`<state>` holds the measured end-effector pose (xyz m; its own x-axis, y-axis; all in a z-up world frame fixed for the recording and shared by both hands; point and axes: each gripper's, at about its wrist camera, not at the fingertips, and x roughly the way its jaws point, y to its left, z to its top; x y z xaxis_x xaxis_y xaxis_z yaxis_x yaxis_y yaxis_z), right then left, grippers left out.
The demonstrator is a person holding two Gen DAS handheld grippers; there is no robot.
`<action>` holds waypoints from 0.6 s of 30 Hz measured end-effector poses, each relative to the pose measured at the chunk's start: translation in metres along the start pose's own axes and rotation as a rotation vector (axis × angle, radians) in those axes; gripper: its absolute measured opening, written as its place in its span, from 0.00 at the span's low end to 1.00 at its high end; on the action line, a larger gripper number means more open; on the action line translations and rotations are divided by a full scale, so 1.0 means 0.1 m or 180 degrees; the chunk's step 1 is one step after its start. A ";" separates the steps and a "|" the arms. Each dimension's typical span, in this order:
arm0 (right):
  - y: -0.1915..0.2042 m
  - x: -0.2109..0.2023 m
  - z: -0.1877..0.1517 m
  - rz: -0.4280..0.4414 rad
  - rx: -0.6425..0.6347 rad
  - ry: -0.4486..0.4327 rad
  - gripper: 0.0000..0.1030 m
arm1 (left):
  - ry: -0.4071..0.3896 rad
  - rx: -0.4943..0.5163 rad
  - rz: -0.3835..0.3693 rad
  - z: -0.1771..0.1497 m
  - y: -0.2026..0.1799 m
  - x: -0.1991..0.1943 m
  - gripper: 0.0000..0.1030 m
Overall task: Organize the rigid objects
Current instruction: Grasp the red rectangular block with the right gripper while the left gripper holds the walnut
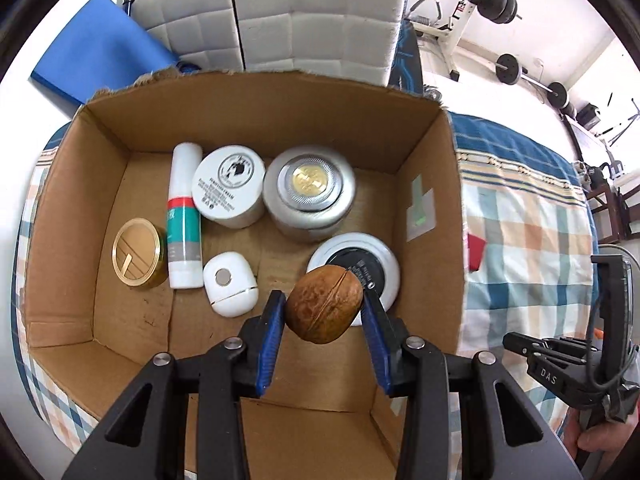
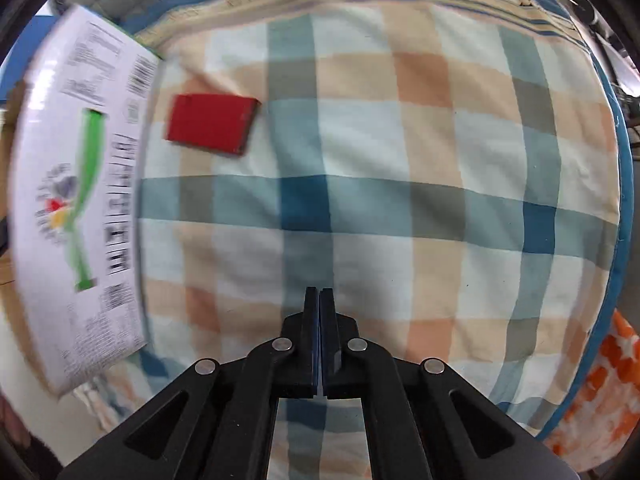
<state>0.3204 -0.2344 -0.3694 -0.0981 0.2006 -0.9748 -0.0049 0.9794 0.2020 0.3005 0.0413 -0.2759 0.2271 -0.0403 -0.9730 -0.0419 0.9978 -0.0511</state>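
The left gripper point(image 1: 324, 312) pinched a round brown walnut point(image 1: 325, 305) above the open cardboard box point(image 1: 280, 120), where it risked rolling loose, while the right gripper point(image 2: 320, 292) hung closed and empty.

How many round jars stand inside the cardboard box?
4: a gold-lidded jar at left, a white jar and a silver jar at the back, and a white, dark-topped jar partly behind the walnut.
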 end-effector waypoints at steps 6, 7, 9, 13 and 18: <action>0.46 -0.14 0.53 -0.0306 -0.0822 -0.0310 0.58 | -0.0343 -0.0114 0.0407 0.13 0.07 -0.08 0.35; 0.55 -0.13 0.63 -0.0422 -0.1009 -0.0349 0.66 | -0.0430 -0.0137 0.0536 0.16 0.10 -0.08 0.35; 0.69 -0.06 0.79 -0.0586 -0.1329 -0.0310 0.66 | -0.0530 -0.0130 0.0757 0.19 0.13 -0.06 0.35; 0.92 0.16 1.02 -0.0682 -0.1736 -0.0090 0.66 | -0.0537 -0.0142 0.0899 0.22 0.22 0.03 0.35; 1.21 0.40 1.10 -0.0822 -0.1968 -0.0053 0.66 | -0.0465 -0.0180 0.0902 0.24 0.33 0.11 0.35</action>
<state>0.4252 -0.1048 -0.3941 -0.0018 -0.0333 -0.9994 -0.5959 0.8027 -0.0256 0.3251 0.0751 -0.2829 0.3358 0.2509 -0.9079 -0.1767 0.9635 0.2009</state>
